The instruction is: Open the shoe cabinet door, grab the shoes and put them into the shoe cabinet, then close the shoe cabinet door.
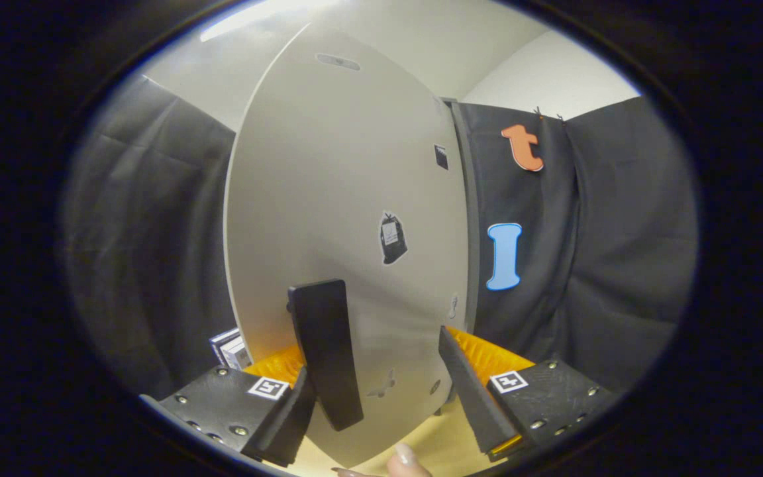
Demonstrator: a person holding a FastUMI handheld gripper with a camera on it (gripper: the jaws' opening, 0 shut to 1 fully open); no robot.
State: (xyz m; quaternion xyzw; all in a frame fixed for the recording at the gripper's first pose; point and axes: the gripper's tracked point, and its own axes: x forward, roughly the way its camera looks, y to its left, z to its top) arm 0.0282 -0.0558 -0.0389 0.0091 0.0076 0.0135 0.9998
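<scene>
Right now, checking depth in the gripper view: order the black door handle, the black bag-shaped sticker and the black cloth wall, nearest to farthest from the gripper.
1. Black door handle, by the left finger of the open gripper.
2. Black bag-shaped sticker, higher on the grey cabinet door.
3. Black cloth wall, behind, rightward.

The shoe cabinet door [328, 199] is a plain pale grey-beige panel across the middle of the frame. It carries a small black sticker with a white patch [392, 237] right of centre, and a smaller black sticker [441, 157] higher up near its right edge. The floor [438, 447] at the bottom is light yellow-tan. The ceiling [434, 40] at the top is off-white.
</scene>
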